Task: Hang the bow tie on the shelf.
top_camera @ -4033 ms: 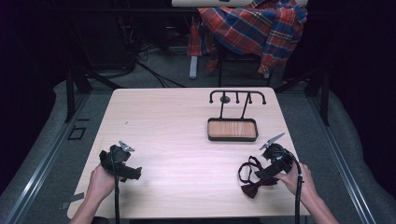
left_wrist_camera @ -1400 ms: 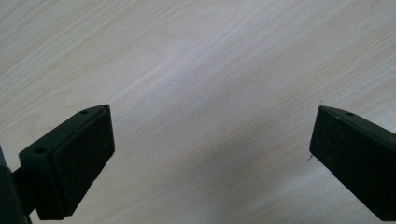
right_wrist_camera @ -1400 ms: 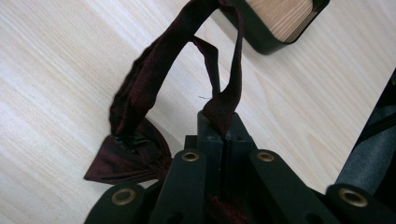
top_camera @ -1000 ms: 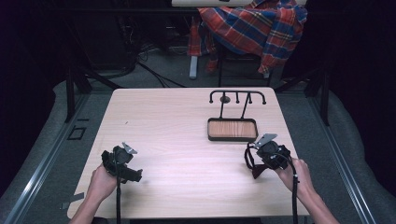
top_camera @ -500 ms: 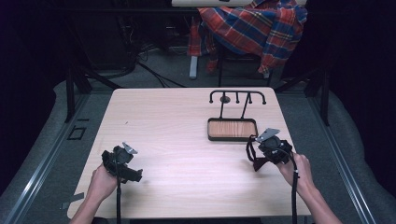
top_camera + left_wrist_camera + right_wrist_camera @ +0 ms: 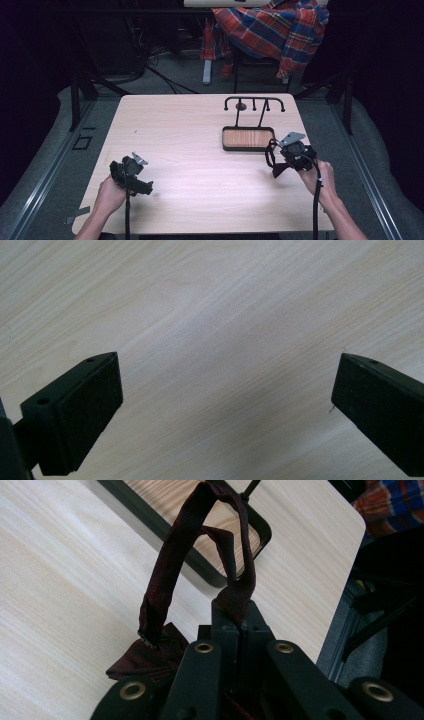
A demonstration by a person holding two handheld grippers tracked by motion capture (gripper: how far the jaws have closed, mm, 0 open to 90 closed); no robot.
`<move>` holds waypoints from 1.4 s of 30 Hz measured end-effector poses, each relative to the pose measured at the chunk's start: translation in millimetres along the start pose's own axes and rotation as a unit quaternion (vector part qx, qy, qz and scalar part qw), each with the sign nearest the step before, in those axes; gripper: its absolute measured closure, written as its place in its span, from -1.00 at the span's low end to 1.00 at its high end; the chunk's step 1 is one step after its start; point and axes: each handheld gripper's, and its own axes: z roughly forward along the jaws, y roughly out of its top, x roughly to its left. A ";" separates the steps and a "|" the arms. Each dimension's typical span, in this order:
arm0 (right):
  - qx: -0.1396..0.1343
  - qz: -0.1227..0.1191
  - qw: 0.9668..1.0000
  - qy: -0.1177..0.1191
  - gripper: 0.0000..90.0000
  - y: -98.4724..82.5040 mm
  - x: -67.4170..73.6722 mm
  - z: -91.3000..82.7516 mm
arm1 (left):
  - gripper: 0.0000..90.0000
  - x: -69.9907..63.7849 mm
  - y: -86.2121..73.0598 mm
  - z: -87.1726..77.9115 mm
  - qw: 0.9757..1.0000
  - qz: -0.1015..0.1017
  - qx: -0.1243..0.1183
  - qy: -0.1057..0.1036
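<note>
The right claw (image 6: 239,625) is pressed together on the strap of a dark bow tie (image 6: 150,655), held above the tabletop (image 6: 200,130) at 4 o'clock of the wooden tray (image 6: 248,138). The tie is judged light, soft and limp; the strap offers the surest hold. The tray appears empty. The left claw (image 6: 225,405) is spread, holding nothing.

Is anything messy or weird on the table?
Nothing is spilled or broken. The only odd bit: the bow tie dangles by its strap from the shut right gripper, beside the rack rather than on it.
</note>
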 end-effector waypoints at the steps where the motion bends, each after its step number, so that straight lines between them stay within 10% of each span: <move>1: 0.003 -0.003 1.000 0.001 0.96 1.0 -1.0 -0.2 | -0.99 0.0 0.0 0.0 1.000 0.000 0.000 0.000; 42: -0.059 0.031 0.997 -0.038 0.97 28.3 -30.5 -8.9 | -0.99 0.4 -1.2 0.3 1.000 -0.001 0.002 -0.001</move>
